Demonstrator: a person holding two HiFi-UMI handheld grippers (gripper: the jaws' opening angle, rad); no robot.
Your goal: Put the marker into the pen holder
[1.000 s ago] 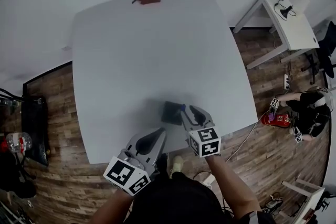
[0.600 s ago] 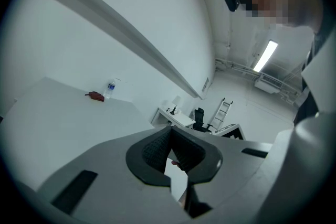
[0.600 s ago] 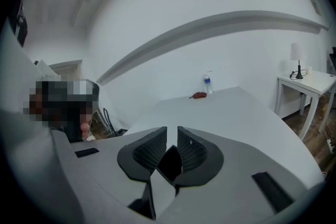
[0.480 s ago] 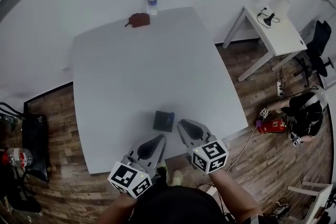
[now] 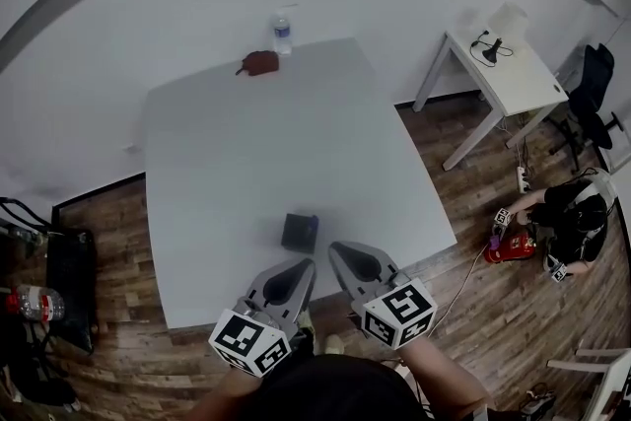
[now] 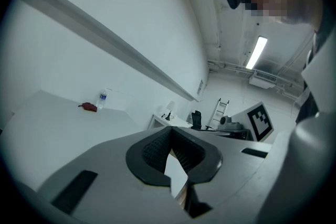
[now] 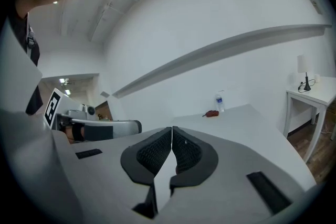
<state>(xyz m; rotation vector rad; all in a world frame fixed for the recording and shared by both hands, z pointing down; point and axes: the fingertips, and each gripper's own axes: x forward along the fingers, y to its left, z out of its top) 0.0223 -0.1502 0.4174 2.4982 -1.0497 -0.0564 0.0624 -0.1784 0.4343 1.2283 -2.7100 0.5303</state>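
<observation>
Looking steeply down on a white surface, with a small dark holder upright near its front edge, well apart from a bottle and a brown pouch at the far edge. Just short of the holder, at the bottom of the view, two grey grippers side by side, both raised off the surface and touching nothing. Left gripper with jaws together, nothing between them. Right gripper with jaws just closed to meet, likewise empty. No marker to be made out in any view: not in either gripper, not lying on the surface, so probably already down inside the holder, though too small and dark there to confirm. Judged as the end of the task, with only the drawing-back left. Risks from here: clipping the holder with the right gripper, the nearer of the two, and tipping it over or pushing it toward the front edge just behind; spilling the marker out if the holder falls. Also possible: a marker leaning on the rim and toppling a light holder unaided
</observation>
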